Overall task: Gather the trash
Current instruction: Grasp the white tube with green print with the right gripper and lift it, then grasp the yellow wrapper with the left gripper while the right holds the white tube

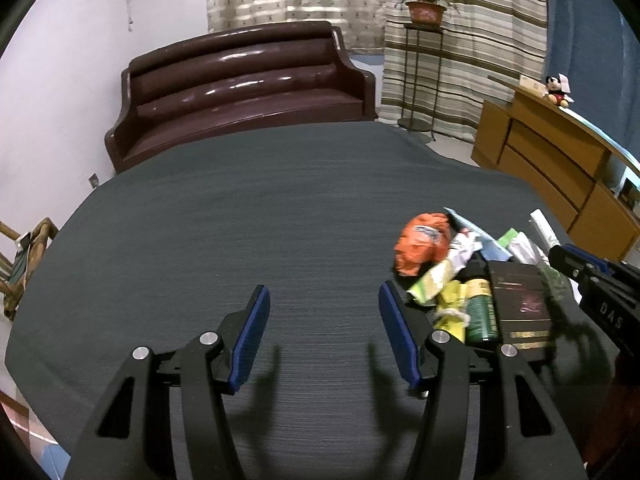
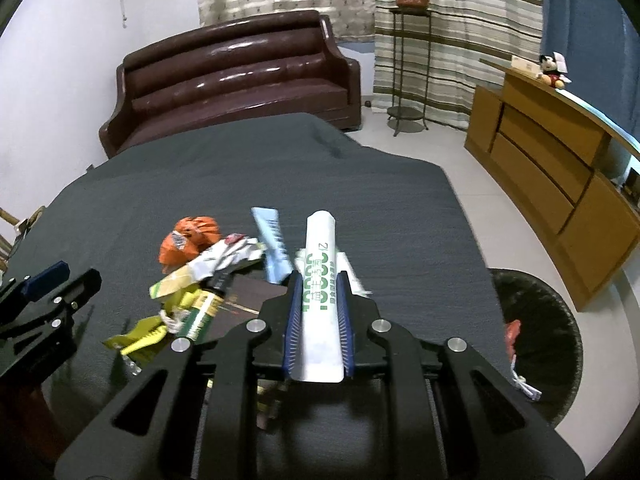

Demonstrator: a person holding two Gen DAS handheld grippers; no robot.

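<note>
Left tongs spread wide, released, hovering above grey-covered counter. Trash pile sits just to their right. Right tongs clenched on white green-lettered packet, raised beside pile. Black bin beyond the counter edge.

A matt, finely ribbed dark grey cloth covers the table, and the far sofa is glossy brown leather-like upholstery. The right gripper — matt black plastic with ridged blue pads and shiny metal pins — clamps a smooth white packet; the orange wrapper looks crinkled and shiny, the right-hand cabinet smooth wood.
</note>
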